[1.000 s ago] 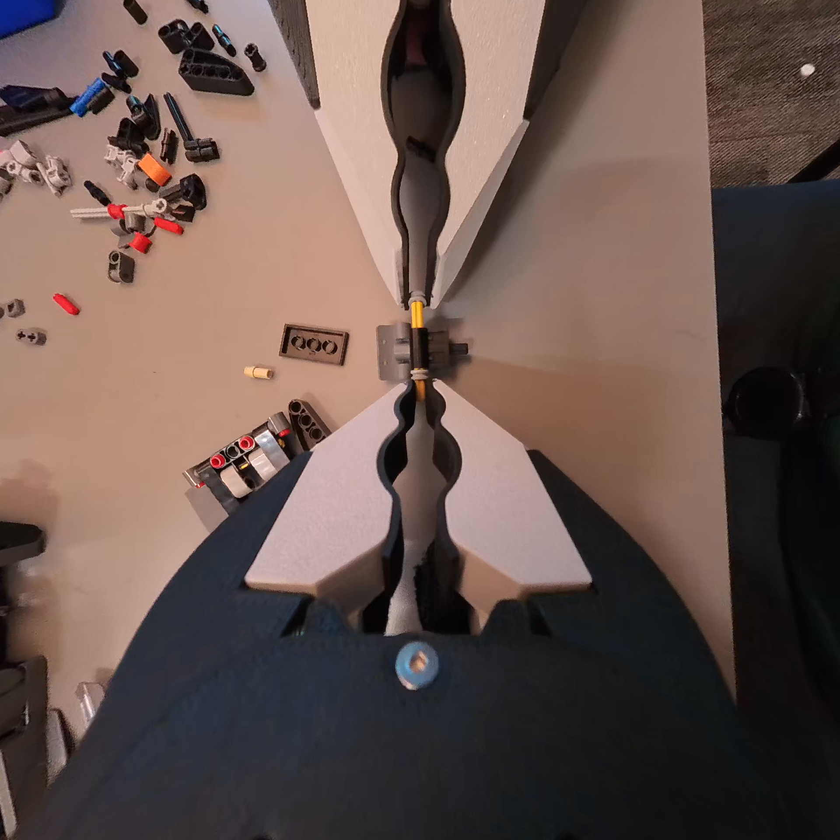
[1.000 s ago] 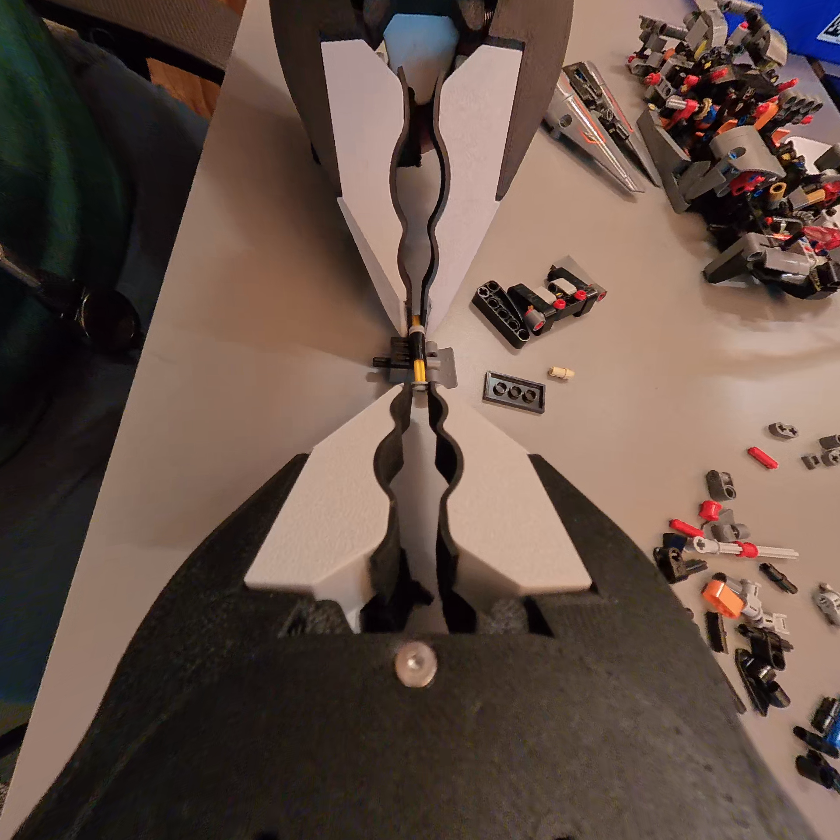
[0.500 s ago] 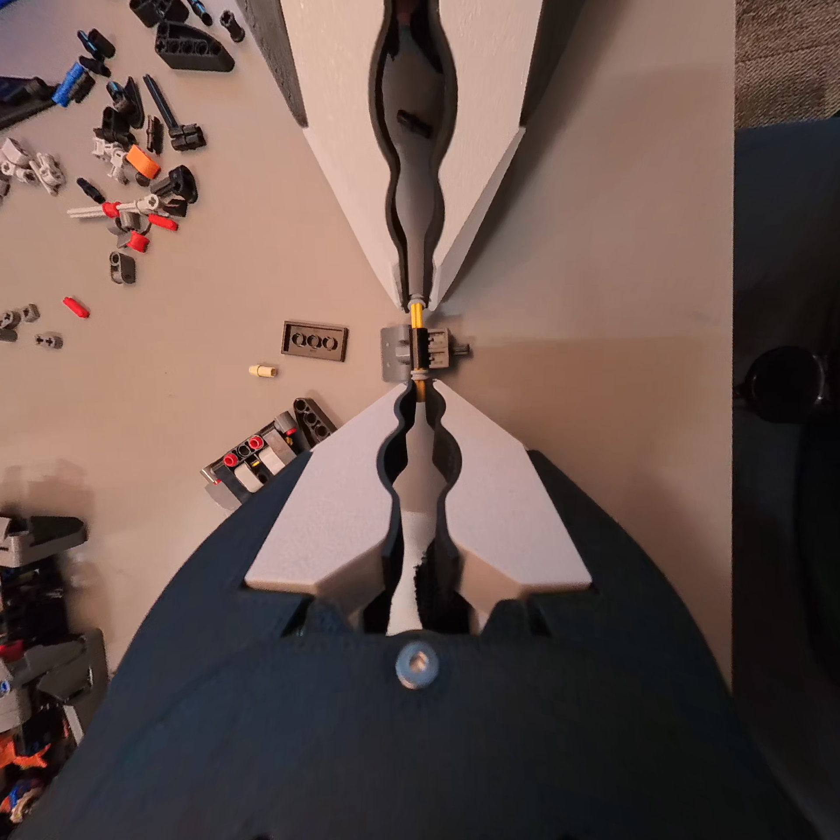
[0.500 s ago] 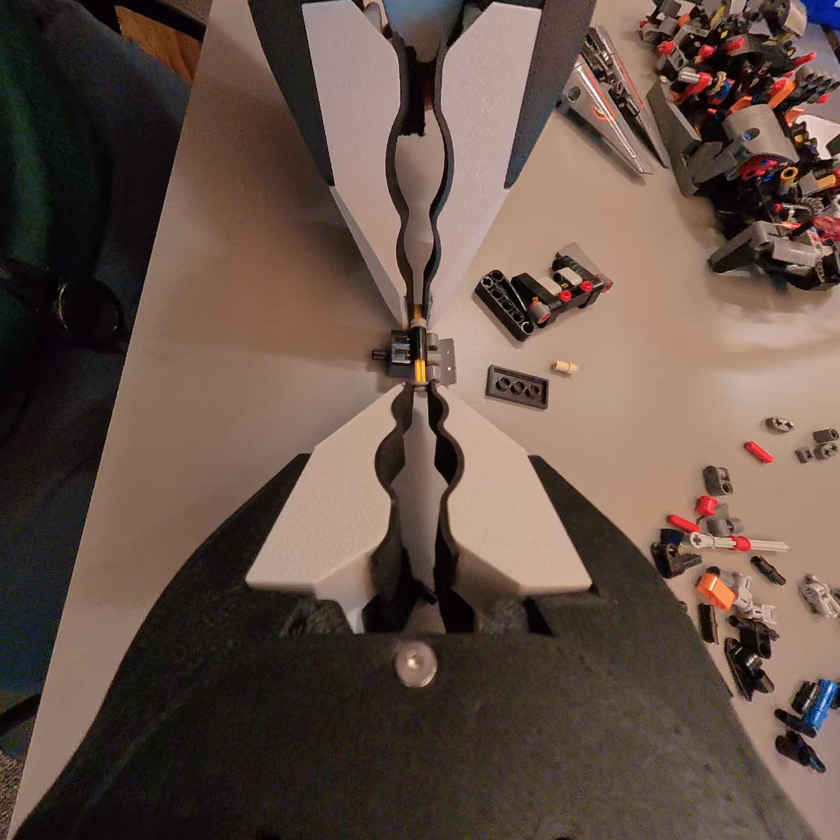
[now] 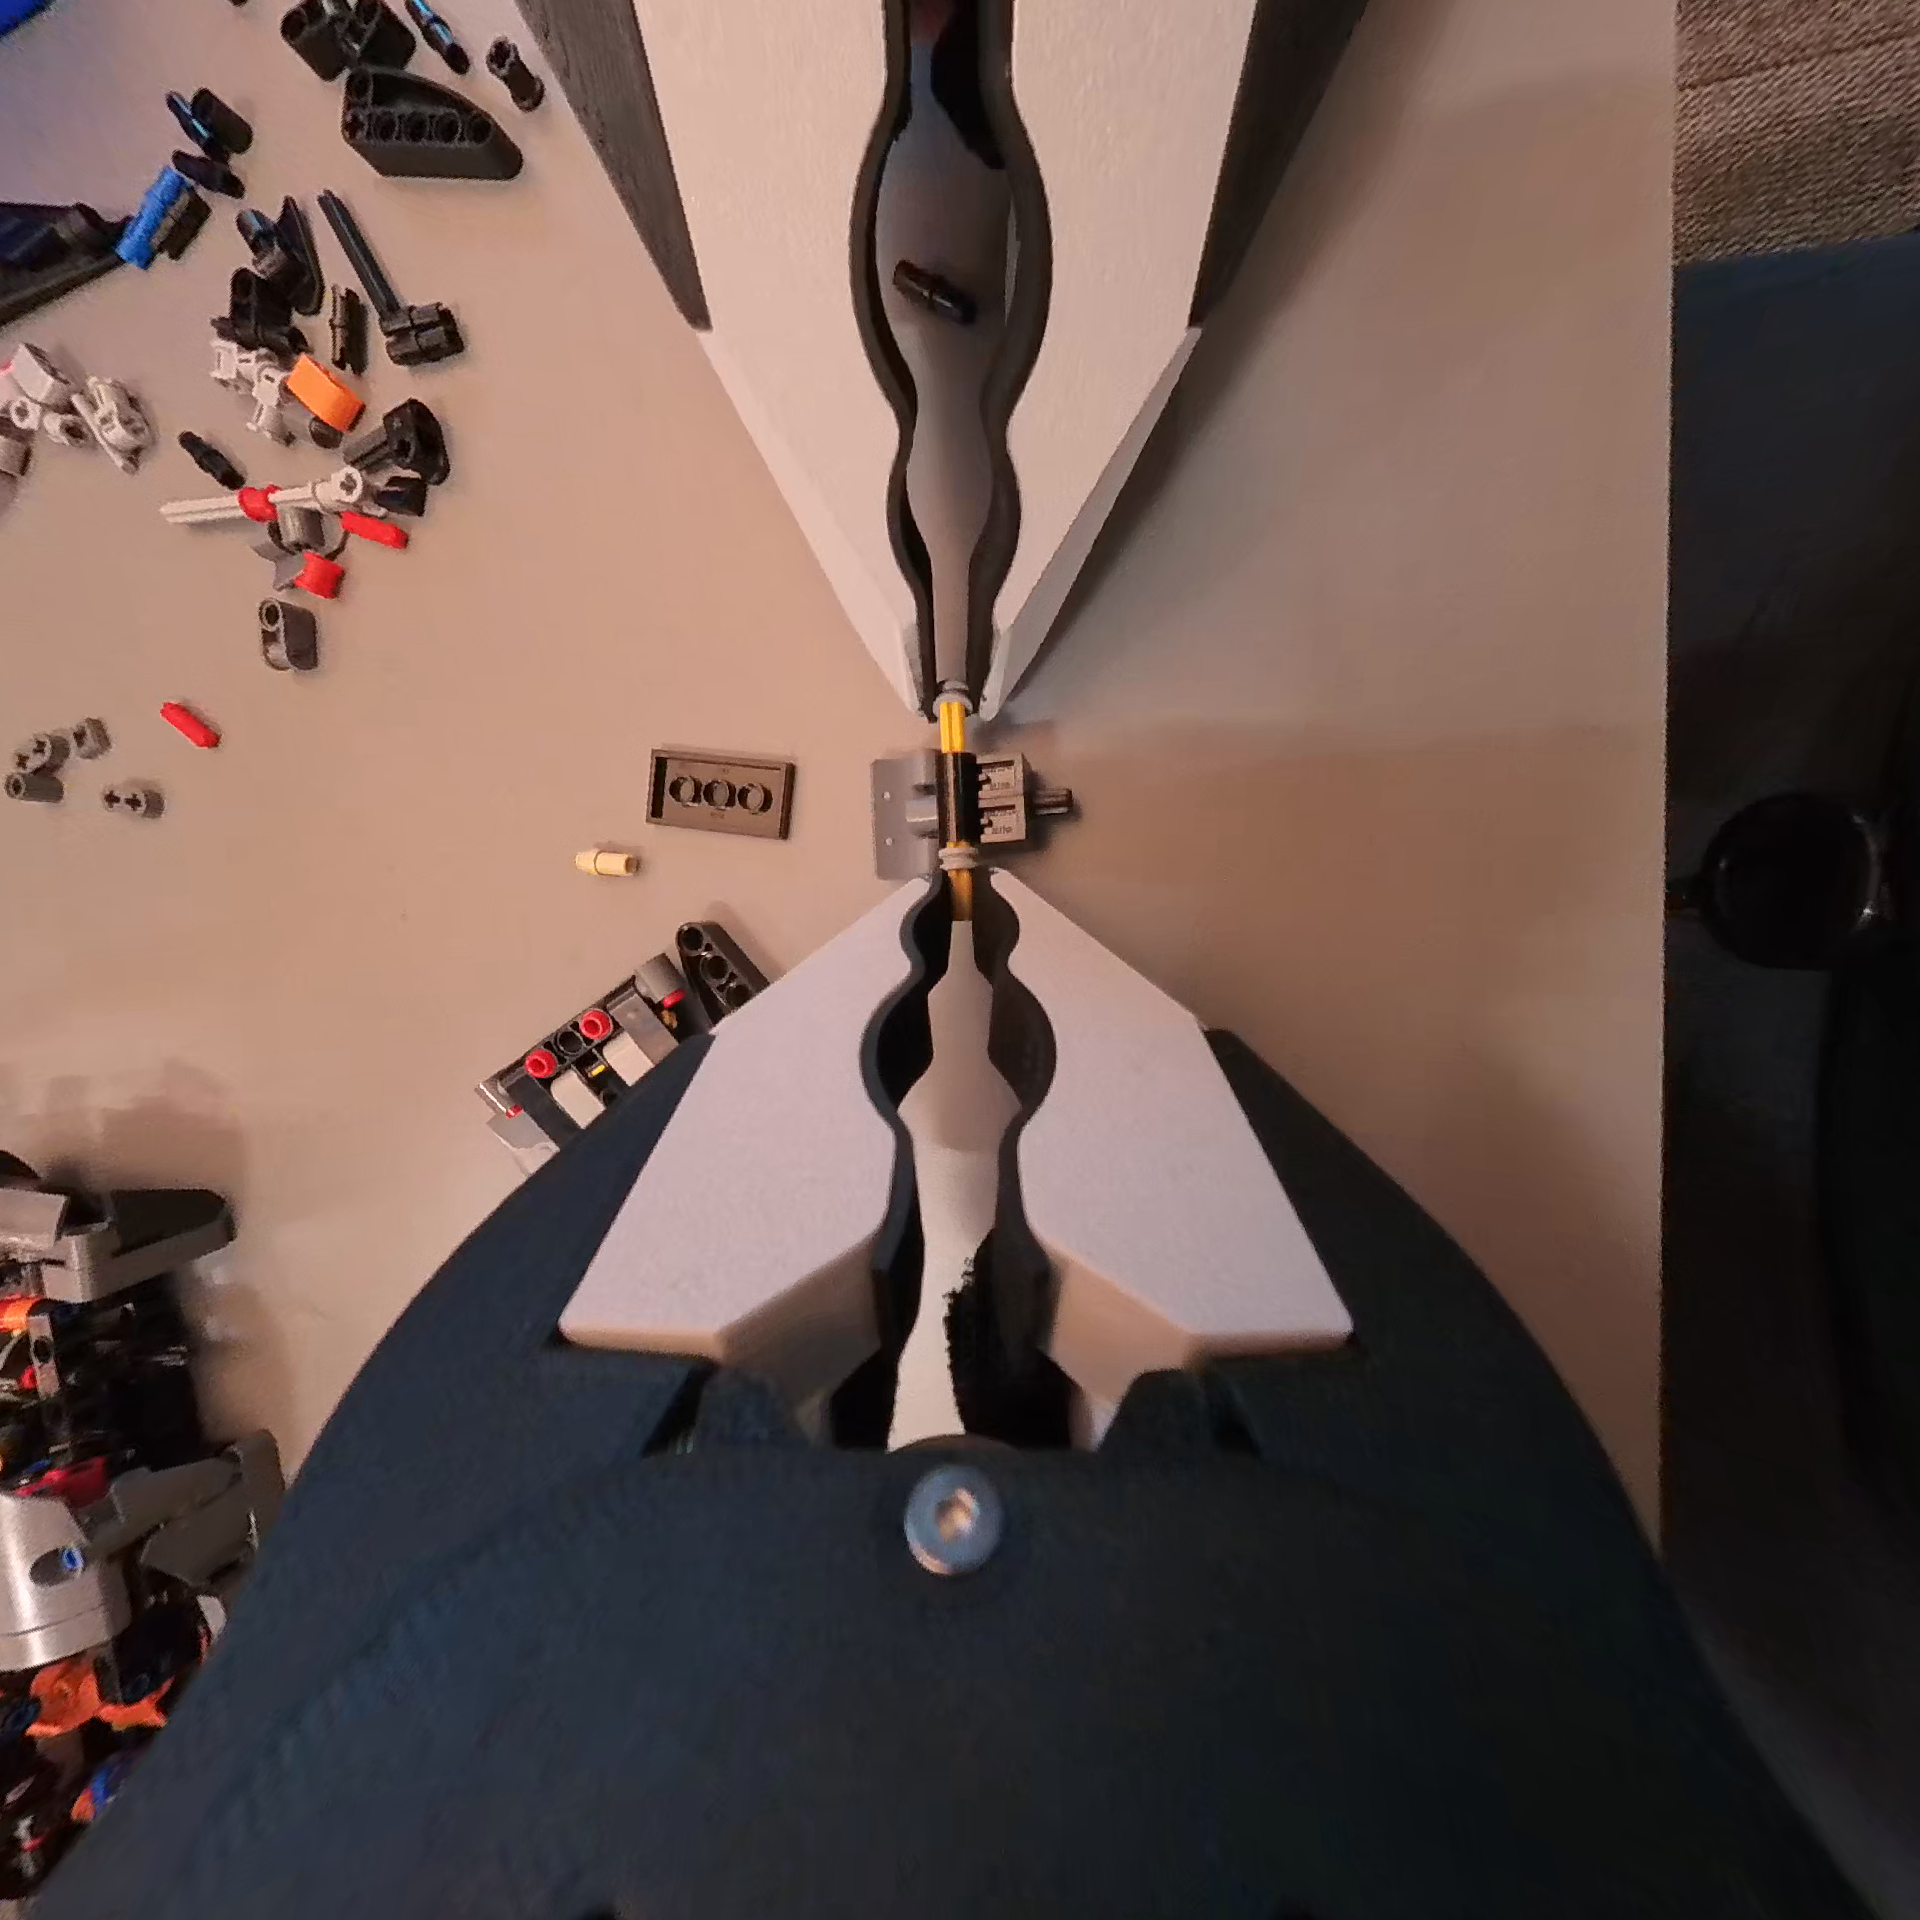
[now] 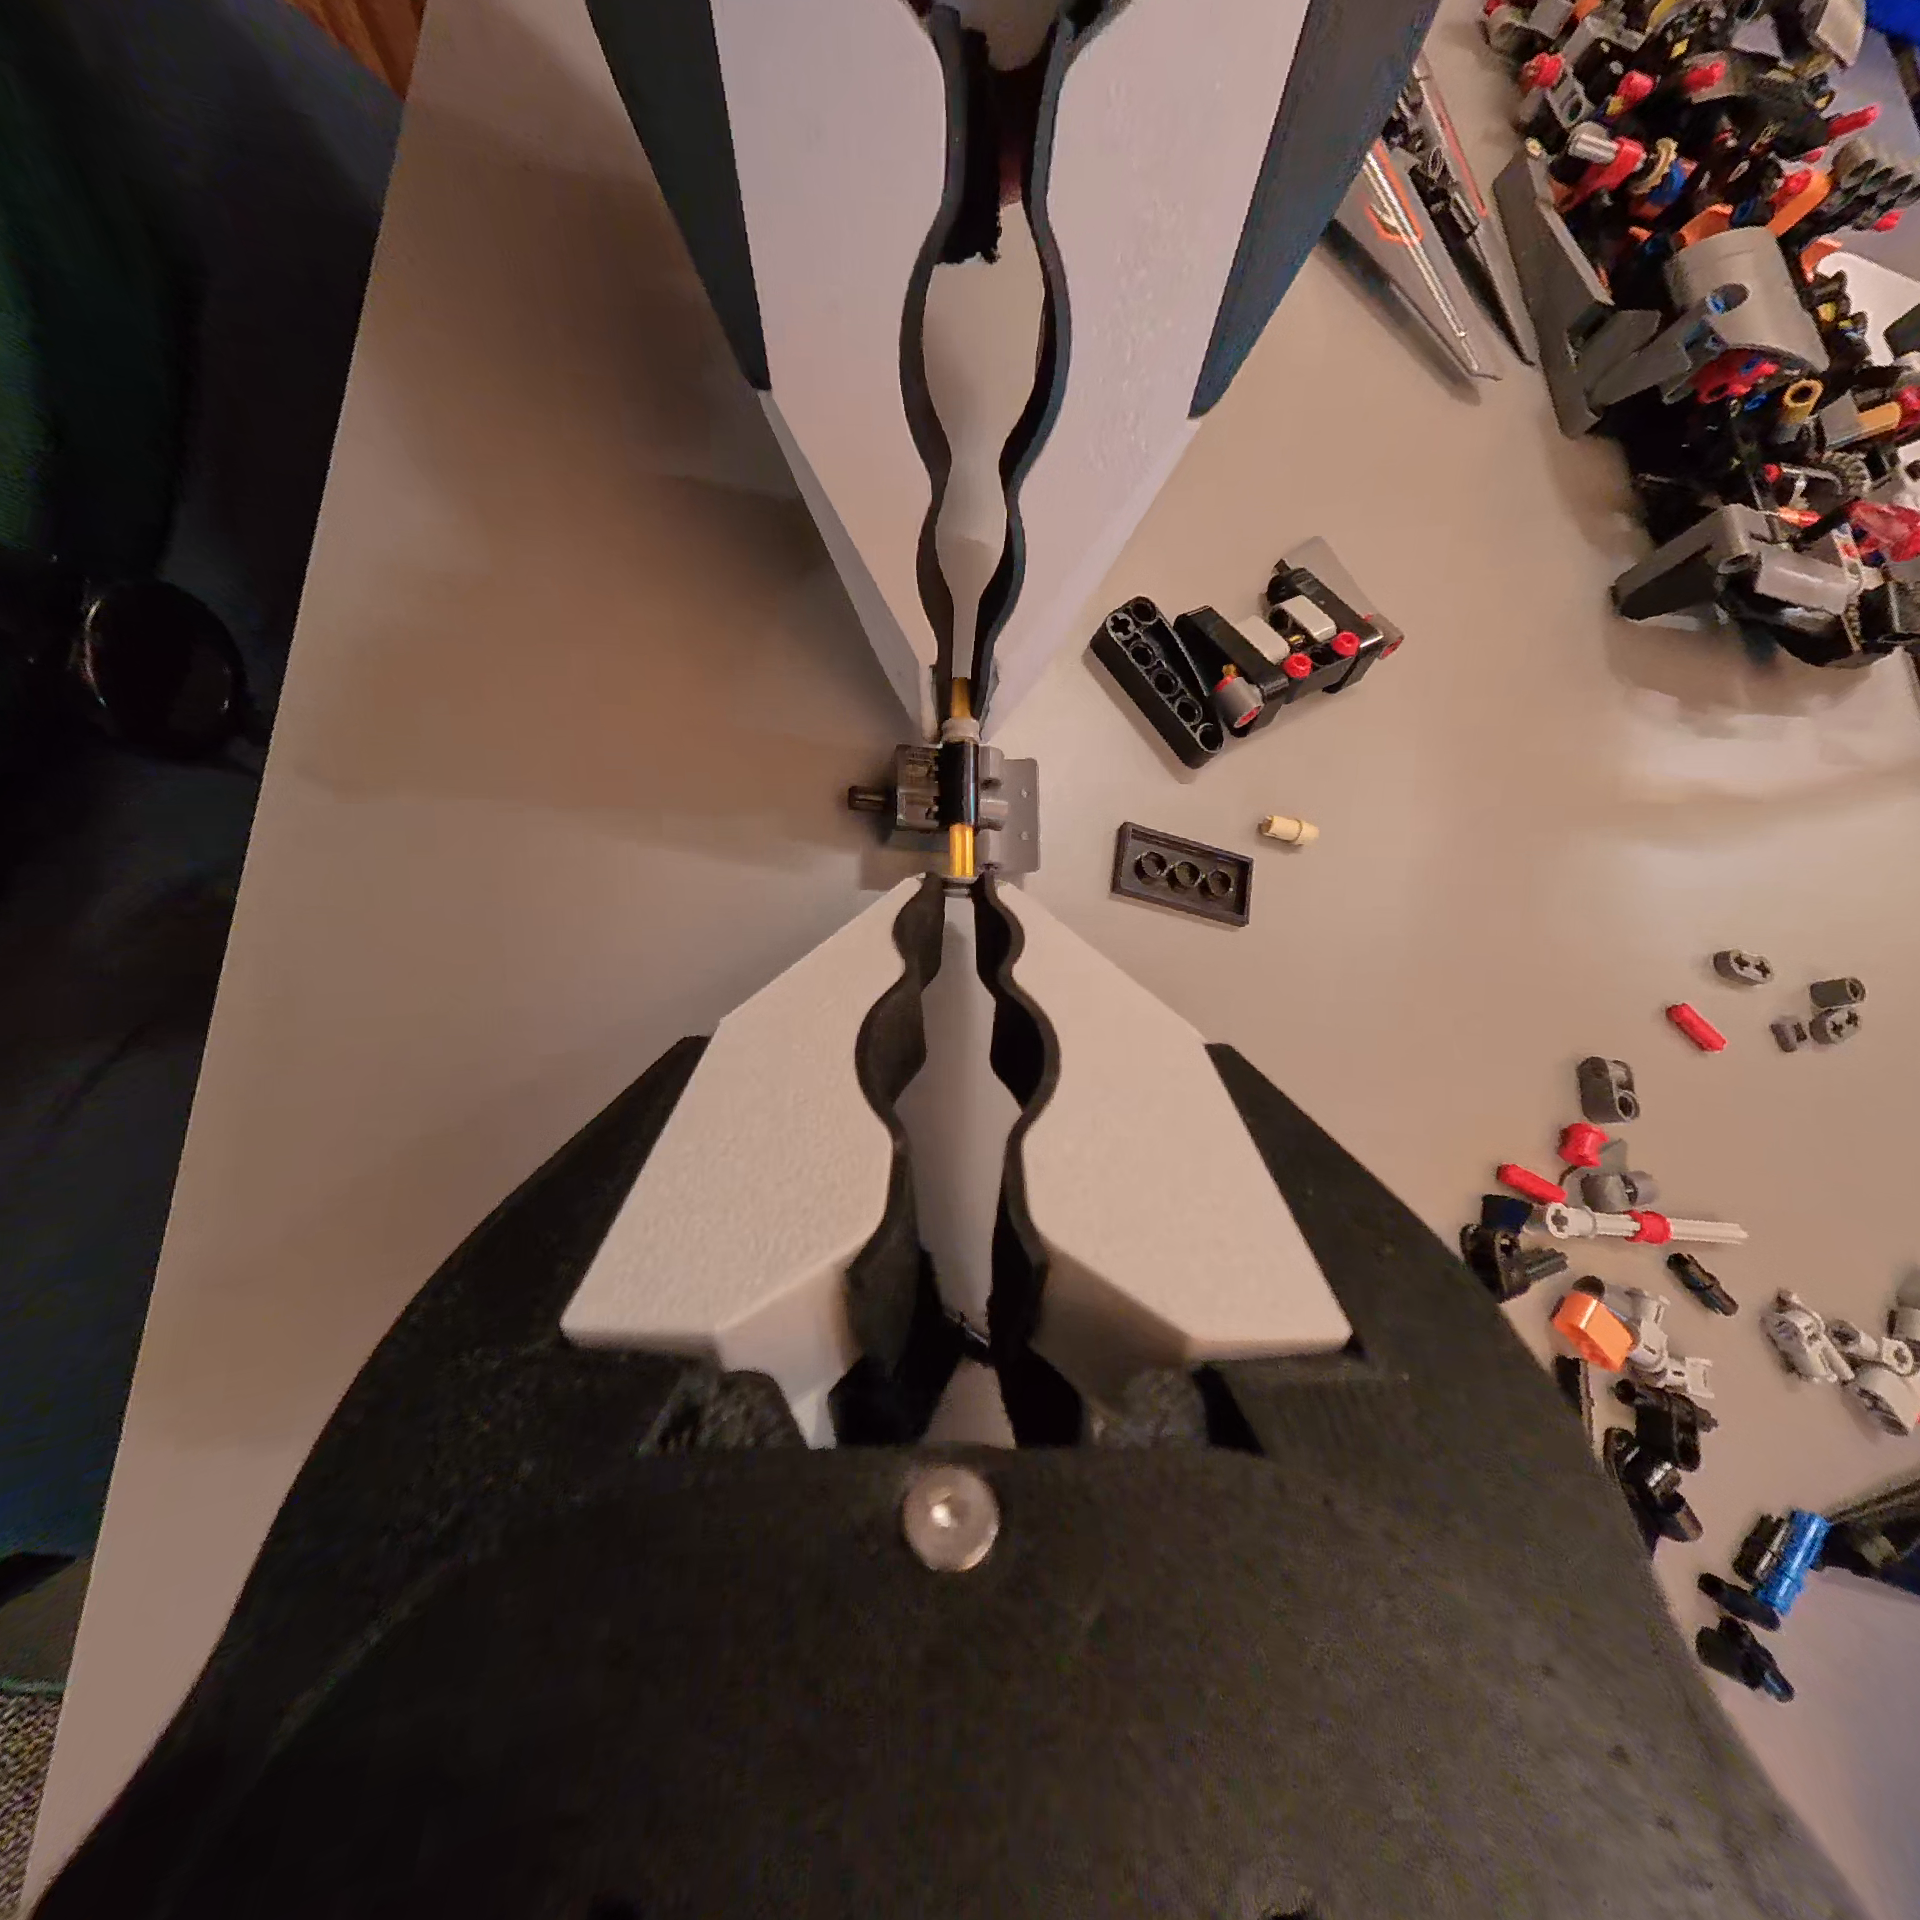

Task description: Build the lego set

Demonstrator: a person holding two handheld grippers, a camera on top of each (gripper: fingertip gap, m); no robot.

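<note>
- Drawn closer since a second ago: small assembly (image 5: 951,805) larger in both wrist views, its grey clip and black stub pin turned a little more square to the lens, scattered parts slid outward.
- Nearest in the left wrist view: left gripper (image 5: 956,899), fingers pressed together on the lower end of the yellow axle (image 5: 951,727), just below a pale bushing.
- Just past that, held up off the table (image 5: 1299,727) between the two tools: black sleeve round the axle, grey hinge-like plate on one side, stub pin poking out the other.
- Beyond it: right gripper (image 6: 958,896), likewise clamped on the axle's opposite end — tip to tip with its partner, assembly bridging the gap.
- Handling, as a judgement: very light, rigid plastic, smooth and apt to spin or slip in the pads; sleeve likely free to slide along the axle. Best gripped on the bare axle ends, as now, or across the flat grey plate — not on the stub pin, prone to push out.
- Farther out on the table: dark three-hole plate (image 5: 720,795), tan pin (image 5: 607,862), small black-and-red sub-build (image 6: 1262,665), loose connectors, large model (image 6: 1714,270) at the far edge.
</note>
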